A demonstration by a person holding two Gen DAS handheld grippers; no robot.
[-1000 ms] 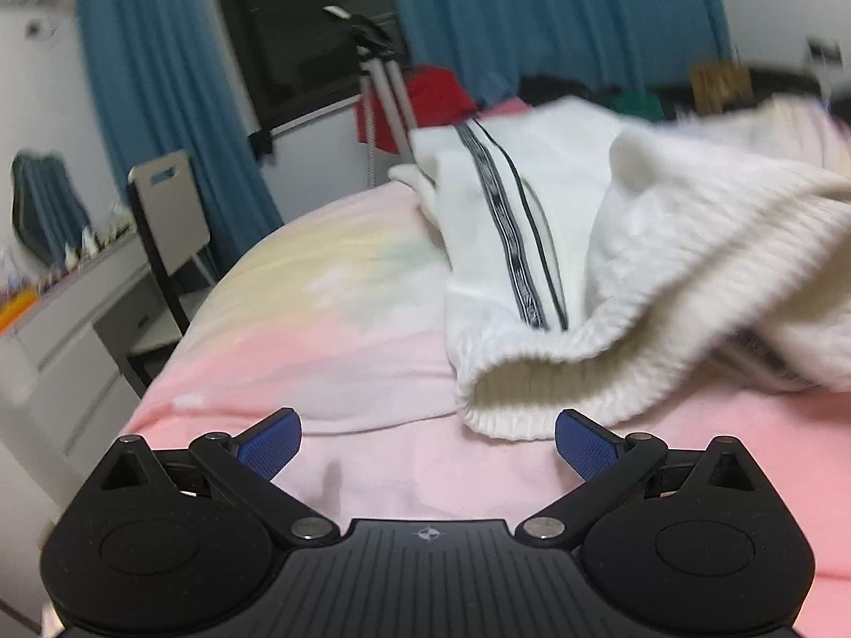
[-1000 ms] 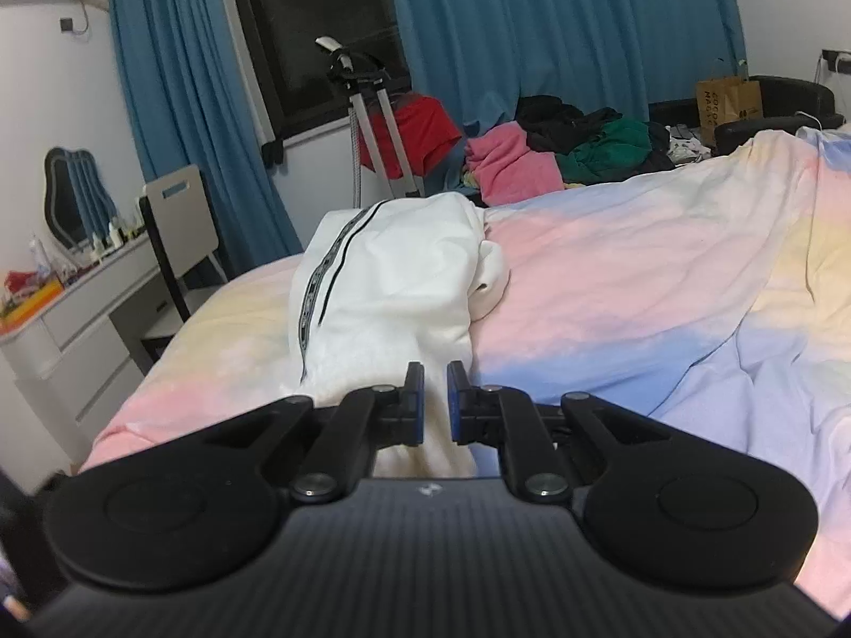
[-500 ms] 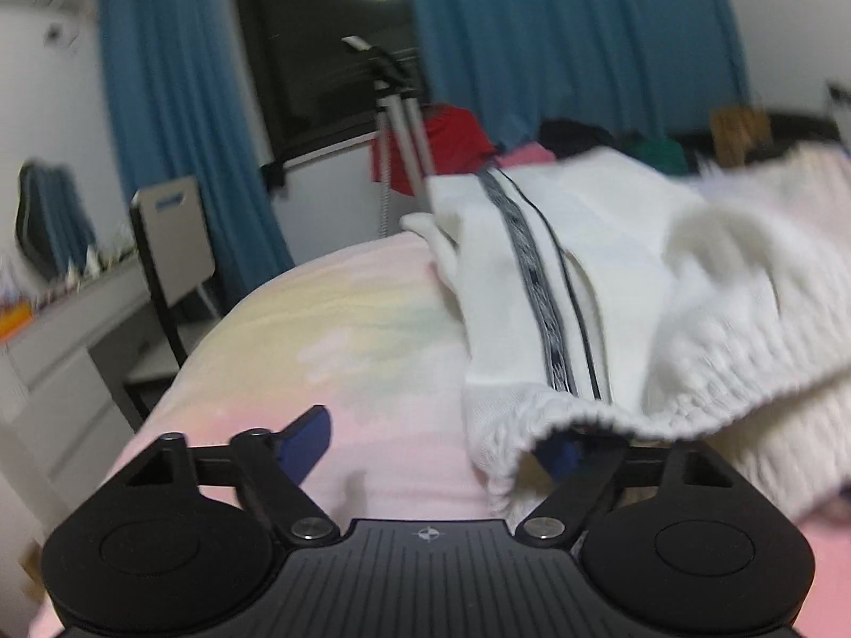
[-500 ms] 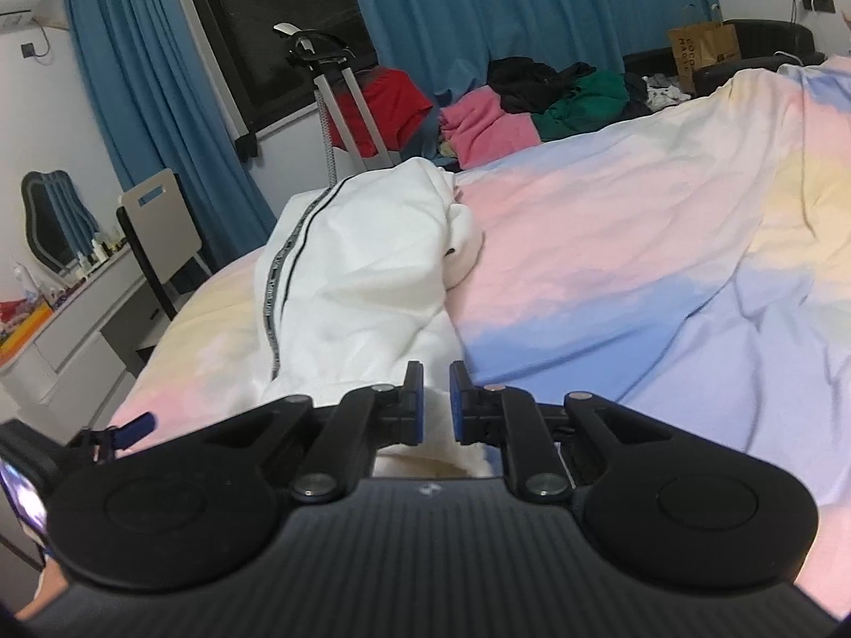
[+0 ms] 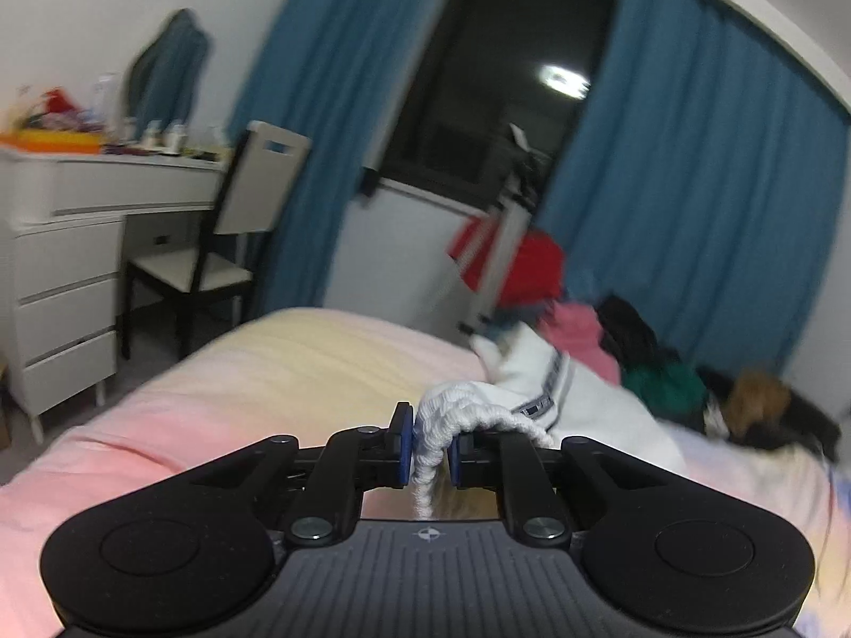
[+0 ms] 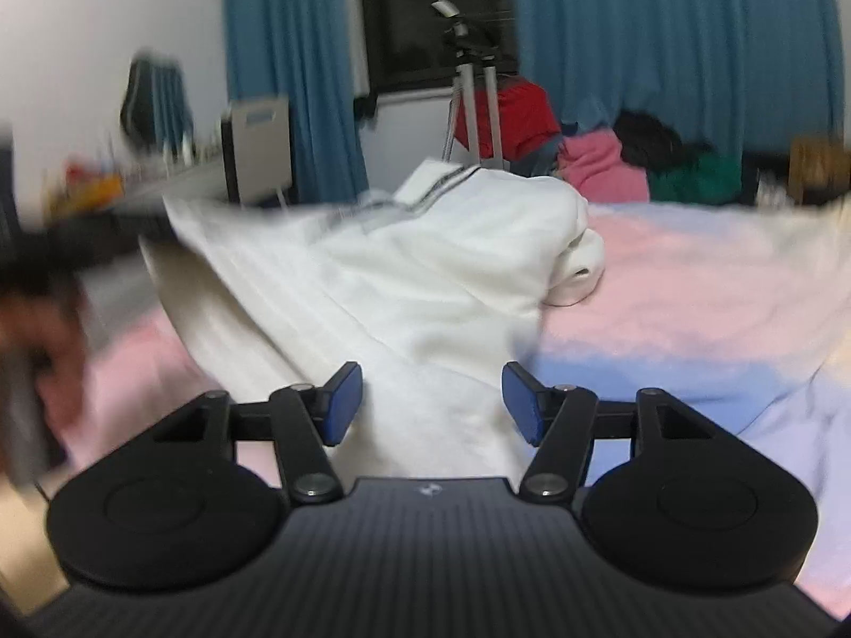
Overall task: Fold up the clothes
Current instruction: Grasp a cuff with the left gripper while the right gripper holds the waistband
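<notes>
A white knit garment [image 6: 425, 271] with a dark patterned stripe lies on the pastel bedspread [image 6: 691, 276]. My left gripper [image 5: 428, 449] is shut on the garment's ribbed hem [image 5: 452, 420] and holds it lifted off the bed; the rest of the garment [image 5: 585, 404] trails away to the right. My right gripper [image 6: 432, 401] is open, its blue pads either side of the white cloth just below it. In the right wrist view the left edge of the garment is pulled up and out to the left, blurred.
A white dresser [image 5: 58, 244] and a chair [image 5: 223, 244] stand left of the bed. A tripod [image 6: 473, 85] and a heap of red, pink, black and green clothes [image 6: 611, 159] lie by the blue curtains [image 6: 665, 42] at the far side.
My left gripper has closed on the ribbed hem and lifted it, swinging left. My right gripper has opened from shut and moved closer over the garment.
</notes>
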